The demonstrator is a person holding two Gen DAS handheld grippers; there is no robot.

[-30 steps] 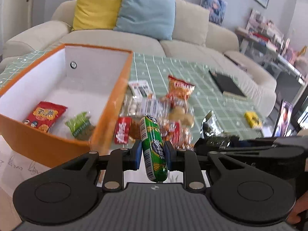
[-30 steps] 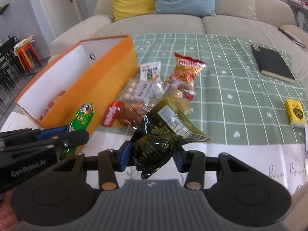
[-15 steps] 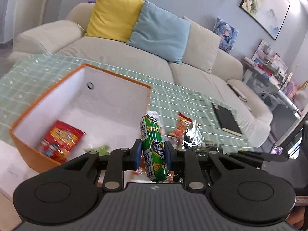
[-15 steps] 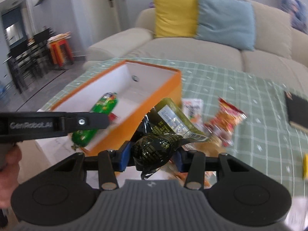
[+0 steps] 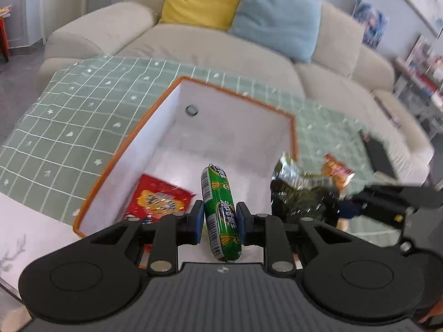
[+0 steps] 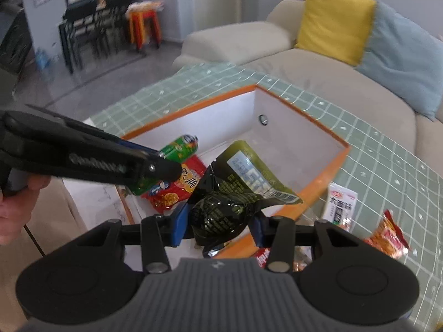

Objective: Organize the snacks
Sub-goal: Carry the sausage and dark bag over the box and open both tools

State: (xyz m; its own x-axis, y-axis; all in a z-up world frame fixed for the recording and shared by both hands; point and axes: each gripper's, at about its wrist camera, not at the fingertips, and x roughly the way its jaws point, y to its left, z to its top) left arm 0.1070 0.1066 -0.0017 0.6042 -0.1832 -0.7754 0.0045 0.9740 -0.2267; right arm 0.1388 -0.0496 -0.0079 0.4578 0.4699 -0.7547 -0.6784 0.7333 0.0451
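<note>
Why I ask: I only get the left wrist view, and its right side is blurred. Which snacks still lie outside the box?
Observer: At least a white packet lies on the tablecloth just outside the orange box, with a red-orange packet further right.
Operator: And what is the right gripper carrying?
Observer: The right gripper is shut on a dark green pouch, white label up, above the box's right wall.

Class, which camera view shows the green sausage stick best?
The left wrist view: the green sausage stick stands nearly whole between the jaws, label legible. In the right wrist view the left gripper hides most of it.
</note>
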